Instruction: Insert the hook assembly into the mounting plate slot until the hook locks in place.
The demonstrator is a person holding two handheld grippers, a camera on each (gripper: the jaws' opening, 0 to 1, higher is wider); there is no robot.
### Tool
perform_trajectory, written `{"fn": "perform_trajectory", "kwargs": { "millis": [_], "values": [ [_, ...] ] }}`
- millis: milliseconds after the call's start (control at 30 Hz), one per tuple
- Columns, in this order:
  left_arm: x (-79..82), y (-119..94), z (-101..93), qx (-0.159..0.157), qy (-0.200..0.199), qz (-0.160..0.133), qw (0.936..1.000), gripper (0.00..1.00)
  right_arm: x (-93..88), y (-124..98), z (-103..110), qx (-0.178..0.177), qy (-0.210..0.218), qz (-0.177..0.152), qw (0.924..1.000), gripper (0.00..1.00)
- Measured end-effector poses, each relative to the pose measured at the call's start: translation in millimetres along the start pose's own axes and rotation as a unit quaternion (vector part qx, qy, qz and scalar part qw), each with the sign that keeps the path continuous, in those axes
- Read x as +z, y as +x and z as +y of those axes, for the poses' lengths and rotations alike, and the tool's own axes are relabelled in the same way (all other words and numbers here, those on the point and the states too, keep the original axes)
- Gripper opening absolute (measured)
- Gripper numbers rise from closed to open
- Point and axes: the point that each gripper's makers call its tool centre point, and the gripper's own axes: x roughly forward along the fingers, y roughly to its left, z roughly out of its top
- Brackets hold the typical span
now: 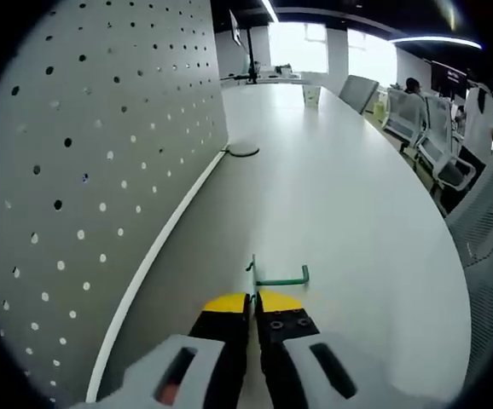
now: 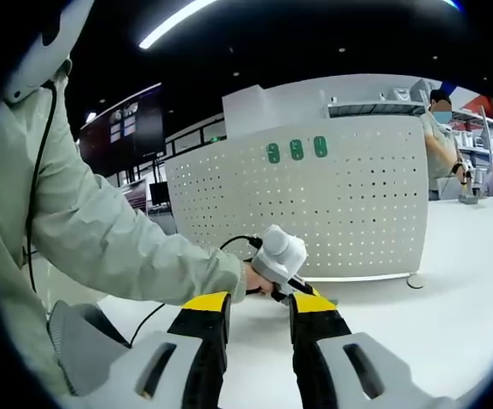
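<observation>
In the left gripper view, the left gripper (image 1: 253,308) has its yellow-tipped fingers (image 1: 226,303) pressed together on the base of a green hook (image 1: 278,276). The hook is thin bent wire: a short upright stub at the fingertips, then a straight arm running off to the right with an upturned end, just above the white table (image 1: 349,213). The white pegboard (image 1: 93,170) stands to the left of the fingers. In the right gripper view, the right gripper (image 2: 261,306) has its fingers apart, holding nothing.

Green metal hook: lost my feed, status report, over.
Left gripper shut, nothing held. Green metal hook flat on white table, just ahead. Right gripper open. White perforated pegboard alongside, unobstructed.
</observation>
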Motion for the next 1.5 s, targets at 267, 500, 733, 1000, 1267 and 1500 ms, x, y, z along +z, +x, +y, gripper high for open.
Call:
{"fn": "perform_trajectory", "kwargs": {
  "millis": [267, 500, 733, 1000, 1267, 1500],
  "values": [
    [7.3, -23.0, -0.2, 0.021, -0.023, -0.032, 0.9990, 0.03, -1.0, 0.7, 0.0, -0.001, -0.003, 0.002, 1.0000, 0.26],
    [20.9, -53.0, 11.9, 0.052, -0.045, -0.070, 0.9951, 0.03, -1.2, 1.2, 2.1, 0.002, -0.008, 0.003, 1.0000, 0.26],
    [31.5, -89.3, 17.1, 0.083, -0.072, -0.108, 0.9881, 0.03, -1.5, 1.5, 3.2, 0.003, -0.014, 0.004, 0.9999, 0.26],
    [41.7, -132.2, 13.4, 0.110, -0.085, -0.144, 0.9799, 0.03, -2.1, 1.8, 5.8, 0.006, -0.020, 0.006, 0.9998, 0.25],
    [49.7, -174.1, 13.9, 0.140, -0.106, -0.184, 0.9670, 0.03, -3.8, 2.3, 9.5, 0.010, -0.032, 0.011, 0.9994, 0.25],
    [53.1, -207.7, 10.7, 0.159, -0.125, -0.215, 0.9555, 0.03, -4.4, 2.0, 13.2, 0.014, -0.046, 0.012, 0.9988, 0.25]
  ]
}}
